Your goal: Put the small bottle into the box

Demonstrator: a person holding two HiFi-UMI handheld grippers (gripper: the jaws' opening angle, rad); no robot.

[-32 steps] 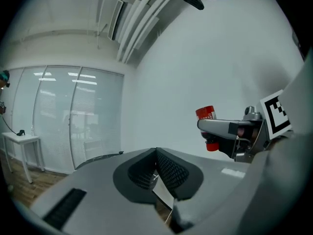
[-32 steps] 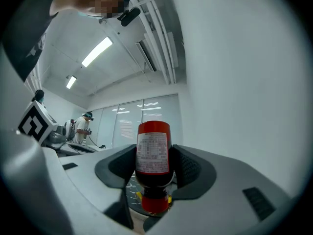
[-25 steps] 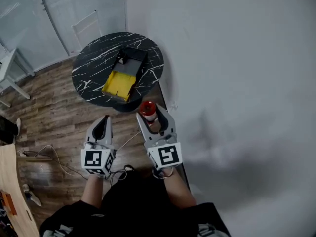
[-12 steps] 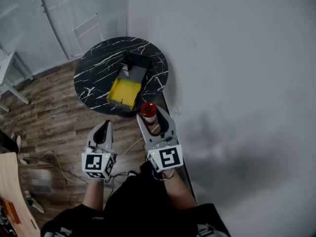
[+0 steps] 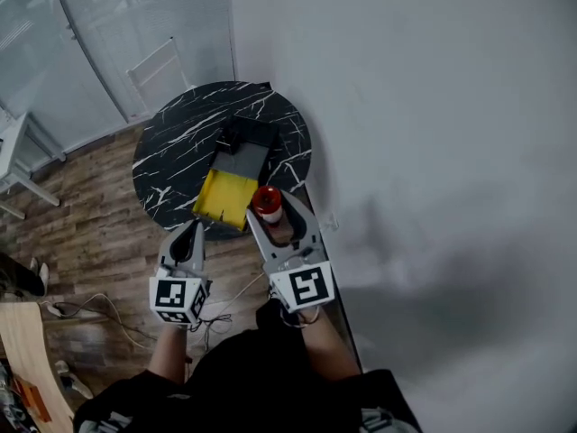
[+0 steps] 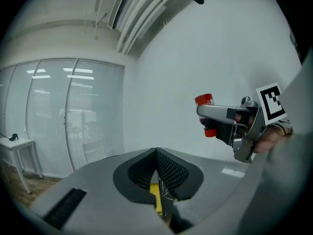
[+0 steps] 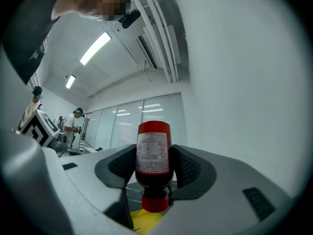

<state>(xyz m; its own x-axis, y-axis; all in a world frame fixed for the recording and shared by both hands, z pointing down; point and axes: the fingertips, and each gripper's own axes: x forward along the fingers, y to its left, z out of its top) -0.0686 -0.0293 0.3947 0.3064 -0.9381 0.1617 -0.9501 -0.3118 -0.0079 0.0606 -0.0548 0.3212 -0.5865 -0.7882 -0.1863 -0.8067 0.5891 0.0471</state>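
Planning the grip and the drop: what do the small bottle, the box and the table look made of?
Small bottle: probably glossy dark plastic or glass, with a paper label and a red cap. Box: looks like matte cardboard or plastic, yellow inside, dark at the far end. Table: black marble-look top with white veins, possibly laminate.

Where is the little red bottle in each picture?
Head view: small bottle, centre, in the right claw.
Left gripper view: small bottle, right of centre.
Right gripper view: small bottle, dead centre, cap pointing down.
Shared landmark: the yellow box, in all three.
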